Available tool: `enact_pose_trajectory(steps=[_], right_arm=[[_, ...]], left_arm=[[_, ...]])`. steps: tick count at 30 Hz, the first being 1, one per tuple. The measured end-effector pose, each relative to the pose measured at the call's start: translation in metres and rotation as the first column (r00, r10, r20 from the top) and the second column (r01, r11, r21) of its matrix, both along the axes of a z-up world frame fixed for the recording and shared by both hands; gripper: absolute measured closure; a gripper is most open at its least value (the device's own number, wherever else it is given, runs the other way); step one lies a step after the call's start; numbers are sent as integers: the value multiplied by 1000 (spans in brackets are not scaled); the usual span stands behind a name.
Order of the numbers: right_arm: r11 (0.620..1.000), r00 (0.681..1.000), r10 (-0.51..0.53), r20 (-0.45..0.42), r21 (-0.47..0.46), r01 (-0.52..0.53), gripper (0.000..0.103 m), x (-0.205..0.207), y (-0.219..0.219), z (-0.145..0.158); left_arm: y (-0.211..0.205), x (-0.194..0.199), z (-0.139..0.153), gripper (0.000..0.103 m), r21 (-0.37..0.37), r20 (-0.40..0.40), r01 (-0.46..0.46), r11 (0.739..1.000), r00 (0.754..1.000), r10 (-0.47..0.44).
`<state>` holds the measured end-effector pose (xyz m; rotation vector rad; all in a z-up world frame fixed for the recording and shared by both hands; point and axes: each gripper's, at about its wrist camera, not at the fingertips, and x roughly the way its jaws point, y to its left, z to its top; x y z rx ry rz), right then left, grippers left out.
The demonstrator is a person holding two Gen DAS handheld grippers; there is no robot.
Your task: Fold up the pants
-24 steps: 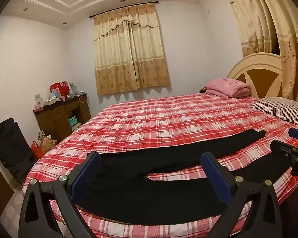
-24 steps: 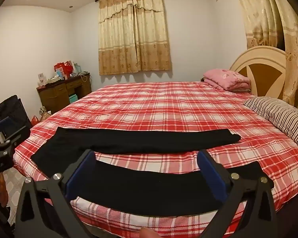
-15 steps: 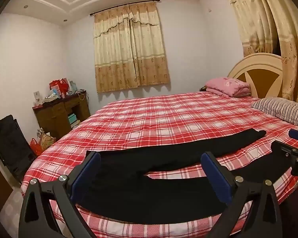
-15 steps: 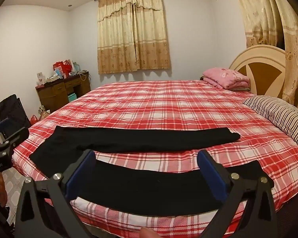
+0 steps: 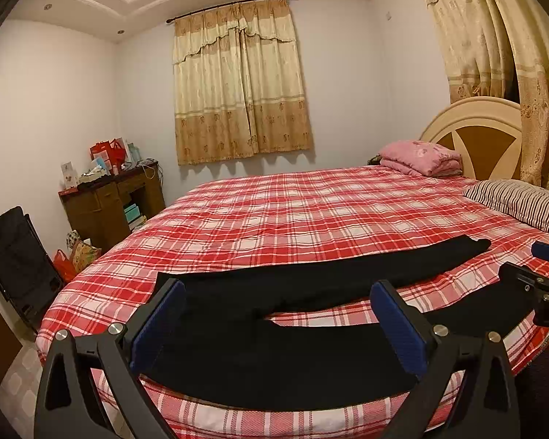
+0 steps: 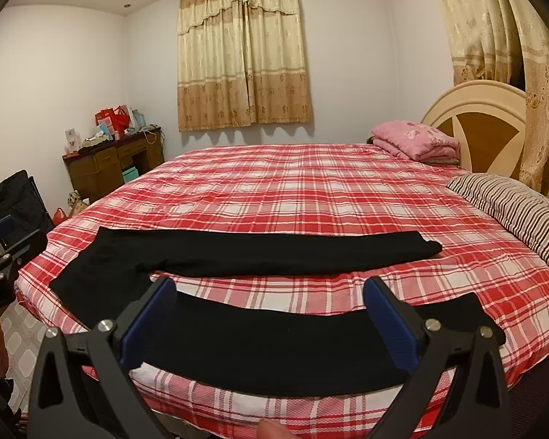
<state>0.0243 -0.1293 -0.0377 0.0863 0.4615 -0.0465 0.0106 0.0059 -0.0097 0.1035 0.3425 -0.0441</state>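
Black pants (image 5: 311,285) lie flat on the red plaid bed (image 5: 292,212), waist at the left, both legs spread apart and running to the right. In the right wrist view the pants (image 6: 274,252) show the far leg and the near leg along the bed's front edge. My left gripper (image 5: 278,325) is open and empty, held above the waist end near the bed's edge. My right gripper (image 6: 271,322) is open and empty, held above the near leg. Each gripper shows at the edge of the other's view.
A striped pillow (image 6: 512,212) and a folded pink blanket (image 6: 417,142) lie at the headboard end on the right. A wooden desk (image 5: 109,201) with clutter and a black folding chair (image 5: 18,252) stand left of the bed. Tiled floor shows at the lower left.
Both views have risen and shifted slightly; the pants lie as before. Both grippers stay open.
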Motion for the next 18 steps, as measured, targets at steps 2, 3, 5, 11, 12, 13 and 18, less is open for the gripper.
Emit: enact_pose_trajectory(steps=[2,3,5,11,12,13,18], right_arm=[[1000,1000,-3,1,-1,3,0,0,1,-1],[1000,1000,-3,1,0,3,0,0,0,-1],[1000,1000,-5,-1,-1,5,0,0,0,-1],[1000,1000,-3,-7,-4,3,0,1,0,-4],[1000,1000,-2,-7,-4,2,0,1,0,-4],[1000,1000,-3,-8,-5,3,0,1,0,-4],[1000,1000,-5,-11,-5,5,0,1,0,-4]], left_arm=[[0,0,0,1,-1,1,-2,1000,1000,2],[1,0,0,1,-1,1,-3,1000,1000,3],[1,0,0,1,-3,-2,-3,1000,1000,3],[0,0,0,1,-1,-4,-2,1000,1000,2],[0,1,0,1,-2,-5,-2,1000,1000,2],[0,1,0,1,-3,-6,0,1000,1000,0],[1,2,-2,1,-3,-8,-3,1000,1000,3]])
